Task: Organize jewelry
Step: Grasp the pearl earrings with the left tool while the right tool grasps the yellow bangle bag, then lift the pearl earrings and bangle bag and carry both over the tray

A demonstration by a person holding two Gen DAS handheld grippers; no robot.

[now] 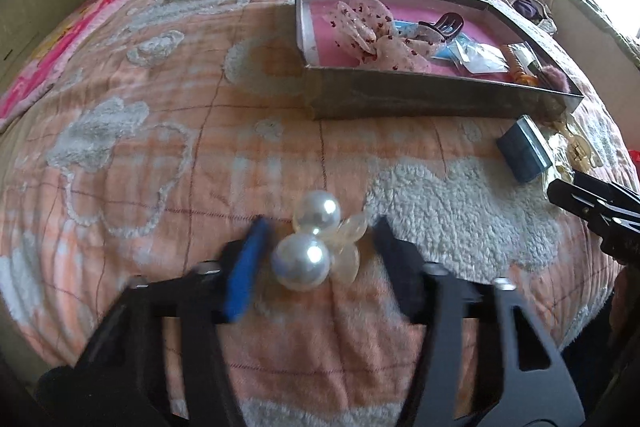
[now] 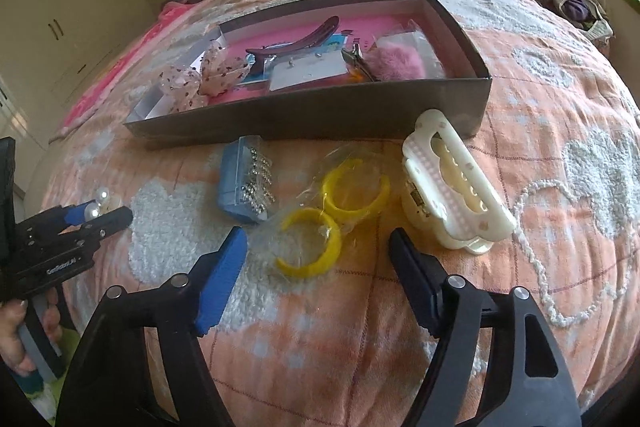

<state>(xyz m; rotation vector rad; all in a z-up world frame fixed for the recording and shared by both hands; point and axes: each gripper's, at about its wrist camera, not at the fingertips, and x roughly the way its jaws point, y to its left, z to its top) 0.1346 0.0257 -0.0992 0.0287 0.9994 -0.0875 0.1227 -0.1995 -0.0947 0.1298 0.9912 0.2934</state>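
A pearl hair clip (image 1: 316, 239) with two big pearls and clear petals lies on the blanket between the fingers of my left gripper (image 1: 322, 231), which is open around it. It also shows small in the right wrist view (image 2: 100, 205) at my left gripper (image 2: 102, 217). My right gripper (image 2: 320, 241) is open and empty, just above a clear bag of yellow hoop earrings (image 2: 334, 215). A blue card of stud earrings (image 2: 248, 183) lies left of the hoops, a cream claw clip (image 2: 452, 183) right of them. The dark box (image 2: 304, 119) holds a dotted bow, a dark clip and packets.
The box (image 1: 420, 99) has a pink lining and sits on the orange and white blanket. The blue earring card (image 1: 524, 151) lies right of my left gripper, with my right gripper's tips (image 1: 580, 197) beyond. Pillows and piled clothes lie at the bed's far end.
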